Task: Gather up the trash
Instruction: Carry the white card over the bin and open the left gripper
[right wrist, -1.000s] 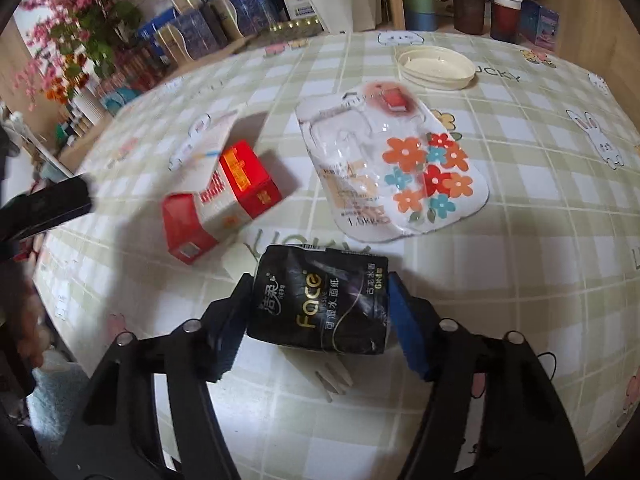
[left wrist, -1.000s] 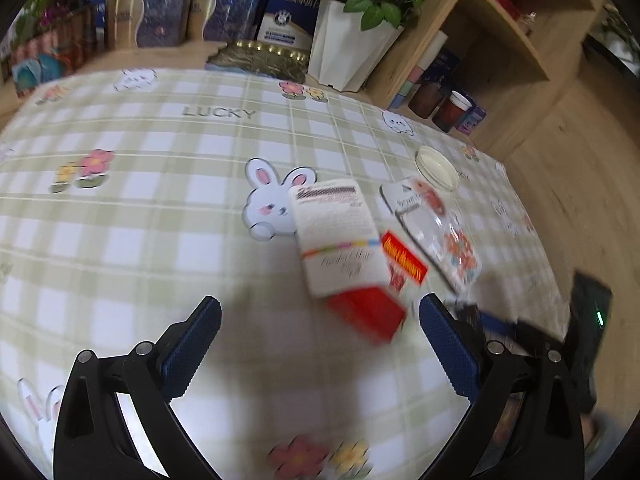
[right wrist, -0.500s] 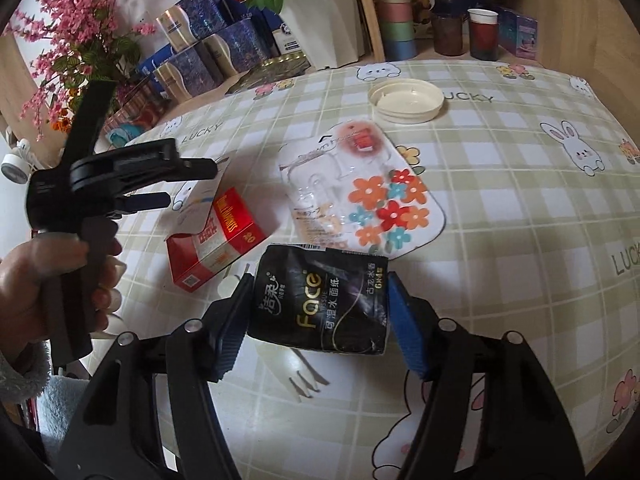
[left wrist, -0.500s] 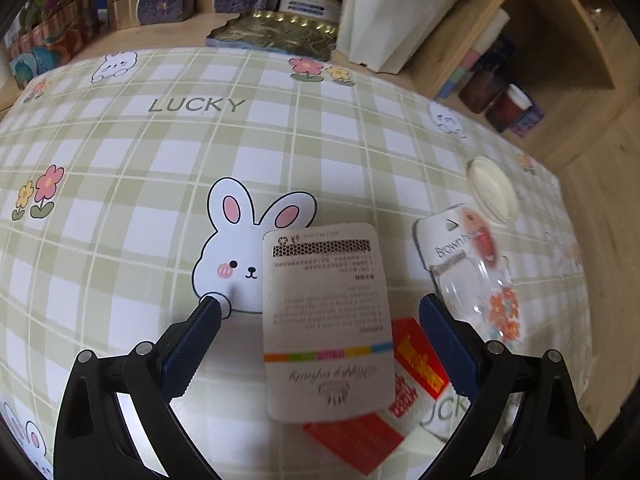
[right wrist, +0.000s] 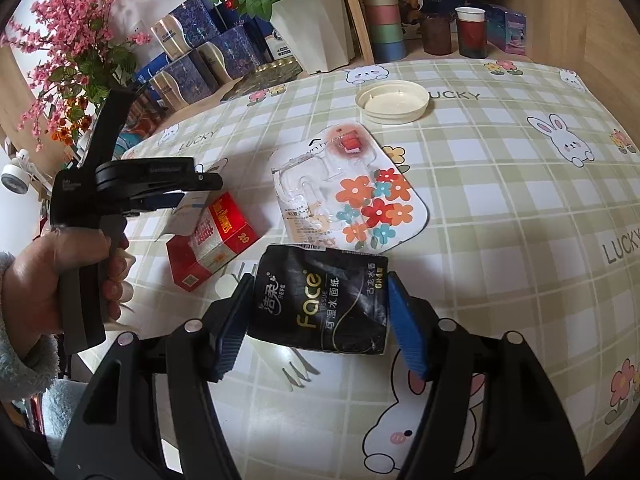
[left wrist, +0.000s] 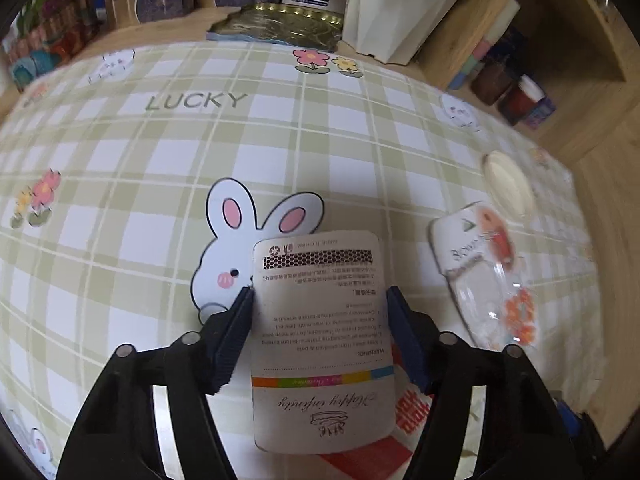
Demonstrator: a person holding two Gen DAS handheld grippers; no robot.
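My left gripper (left wrist: 319,292) points down at a white printed card (left wrist: 320,340) that lies on a red box (left wrist: 360,460). Its jaws are closing, and the pads touch the card's two long edges. In the right wrist view the left gripper (right wrist: 188,196), held by a hand (right wrist: 36,280), sits over the red box (right wrist: 216,248). My right gripper (right wrist: 320,280) is shut on a black tissue pack (right wrist: 320,304), lifted above the checked tablecloth (right wrist: 500,240). A clear blister pack with flower prints (right wrist: 352,192) lies just beyond it.
A cream round lid (right wrist: 394,102) lies farther back. A white plastic fork (right wrist: 288,364) rests under the tissue pack. A white flower pot (right wrist: 316,28), blue boxes (right wrist: 192,56) and cups (right wrist: 472,32) line the table's far edge and shelf.
The left gripper moved over the white card and its jaws came in from wide open onto the card's edges. The right gripper kept its hold on the tissue pack and drew back slightly.
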